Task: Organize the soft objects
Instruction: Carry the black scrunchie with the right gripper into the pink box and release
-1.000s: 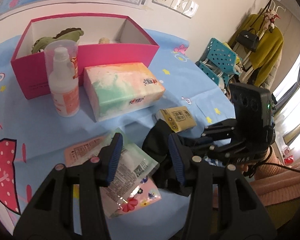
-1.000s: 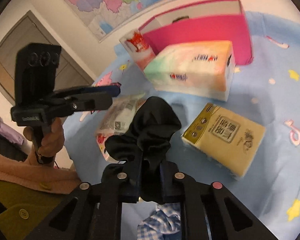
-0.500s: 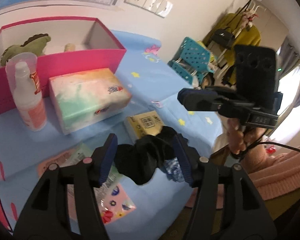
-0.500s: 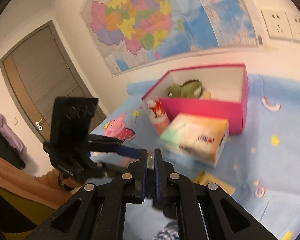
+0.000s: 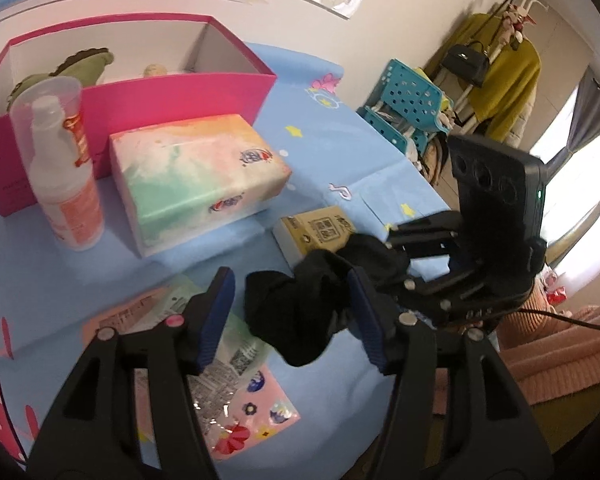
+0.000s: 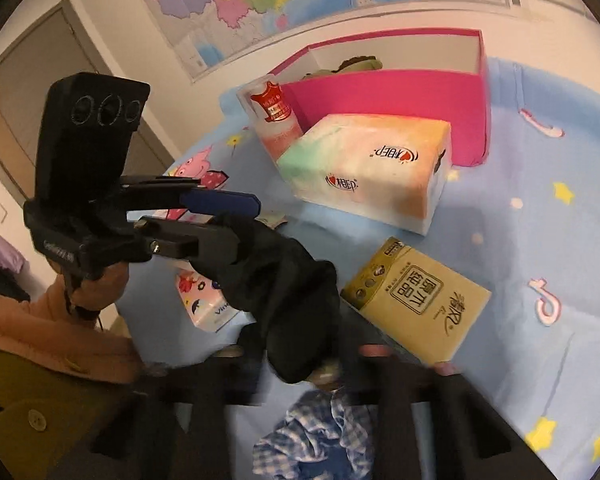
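The right gripper [image 5: 412, 256] has returned beside the black scrunchie [image 5: 312, 312]; its jaws have just been opening, grip unclear. The half-open left gripper [image 5: 292, 324] straddles the scrunchie above the table's near edge [image 5: 340, 364].

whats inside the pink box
In the pink box, a green plush toy and a small pale item poke above the front wall. The box floor and anything lower are hidden.

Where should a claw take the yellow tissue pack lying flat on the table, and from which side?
Probably from above, across the two long edges of the yellow tissue pack, near its middle. It lies flat, wide face up, so only the thin sides give hold. The far edge looks free, but the black cloth hangs close to the near one.
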A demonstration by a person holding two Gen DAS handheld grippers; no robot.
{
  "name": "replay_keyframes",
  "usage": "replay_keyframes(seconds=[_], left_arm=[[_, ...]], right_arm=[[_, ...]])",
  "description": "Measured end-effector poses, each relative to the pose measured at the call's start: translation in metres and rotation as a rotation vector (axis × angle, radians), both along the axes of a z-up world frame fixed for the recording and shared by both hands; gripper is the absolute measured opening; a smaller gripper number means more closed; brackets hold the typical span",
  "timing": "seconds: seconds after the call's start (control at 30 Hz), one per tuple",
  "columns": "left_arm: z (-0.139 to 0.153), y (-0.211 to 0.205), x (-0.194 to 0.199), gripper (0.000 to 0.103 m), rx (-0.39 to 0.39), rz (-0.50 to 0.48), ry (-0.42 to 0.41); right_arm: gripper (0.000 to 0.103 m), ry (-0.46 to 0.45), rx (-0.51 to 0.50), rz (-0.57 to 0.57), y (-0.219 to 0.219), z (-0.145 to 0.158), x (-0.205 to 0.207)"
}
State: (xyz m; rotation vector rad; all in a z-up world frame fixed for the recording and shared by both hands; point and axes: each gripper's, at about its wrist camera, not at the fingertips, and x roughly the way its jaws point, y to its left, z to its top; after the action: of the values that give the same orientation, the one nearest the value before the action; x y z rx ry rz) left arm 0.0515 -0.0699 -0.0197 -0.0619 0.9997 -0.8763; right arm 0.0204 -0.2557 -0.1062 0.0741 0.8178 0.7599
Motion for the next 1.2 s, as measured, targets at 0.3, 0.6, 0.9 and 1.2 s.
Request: replay_keyframes(seconds=[0.3, 0.6, 0.9, 1.2], left_arm=[[0.033, -0.012, -0.005, 0.06, -0.014, -0.068, -0.1], [0.089, -0.026, 0.057, 0.045, 0.089, 0.06, -0.226], [0.094, -0.043, 0.138, 0.045, 0.219, 0.137, -0.234], [0.066, -0.049, 0.201, 0.05, 0.33, 0.206, -0.107]], right_arm=[[0.015, -0.125, 0.097, 0.007, -0.012, 0.059, 0.009], [0.015, -0.267, 0.078, -0.049, -0.018, 0.124, 0.07], [0.017, -0.266, 0.029, -0.111, -0.009, 0.142, 0.162], [0.032, -0.169, -0.115, -0.209, 0.0, 0.112, 0.235]])
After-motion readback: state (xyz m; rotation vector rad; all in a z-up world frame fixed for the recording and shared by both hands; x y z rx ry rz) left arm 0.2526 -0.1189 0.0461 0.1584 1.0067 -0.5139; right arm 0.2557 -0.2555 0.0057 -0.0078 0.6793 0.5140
